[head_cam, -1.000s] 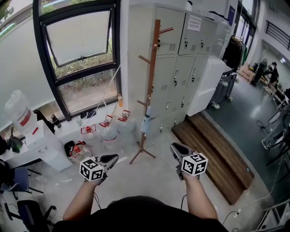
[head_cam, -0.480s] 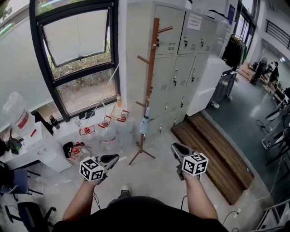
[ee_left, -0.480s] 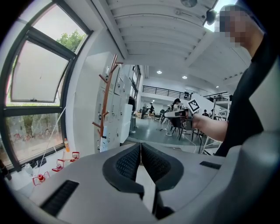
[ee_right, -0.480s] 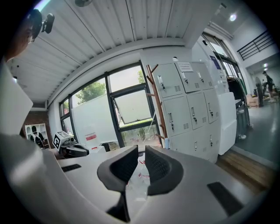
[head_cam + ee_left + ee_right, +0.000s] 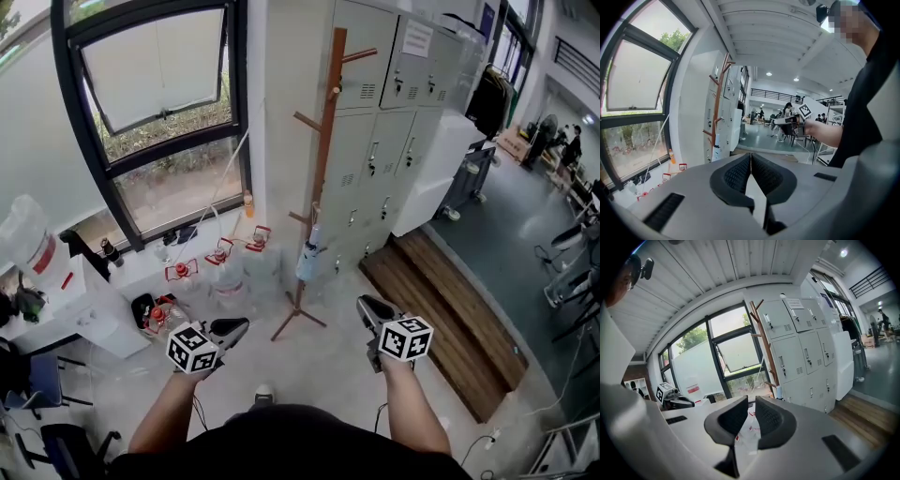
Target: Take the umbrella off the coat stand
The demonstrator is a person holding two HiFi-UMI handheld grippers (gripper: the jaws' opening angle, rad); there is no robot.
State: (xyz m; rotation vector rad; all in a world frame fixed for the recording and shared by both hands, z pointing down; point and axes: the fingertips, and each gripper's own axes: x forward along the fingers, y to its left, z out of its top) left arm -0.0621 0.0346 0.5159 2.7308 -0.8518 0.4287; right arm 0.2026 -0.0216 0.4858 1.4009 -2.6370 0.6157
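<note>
Approach step. Folded umbrella (image 5: 309, 260) hangs low on coat stand (image 5: 324, 141), well ahead of you. Left hand-held gripper (image 5: 231, 329) pressed together, right hand-held gripper (image 5: 371, 308) slightly spread, both empty. Next: step closer.

We record one black top (image 5: 291, 441), its sleeves ending above the forearms. We log the left gripper (image 5: 234, 326) and right gripper (image 5: 368, 306) alike: pale grey shells, black ribbed pads (image 5: 736, 176), and a white cube (image 5: 192, 349) printed with black square markers. A thin dark cable (image 5: 198, 412) runs beneath each forearm.
</note>
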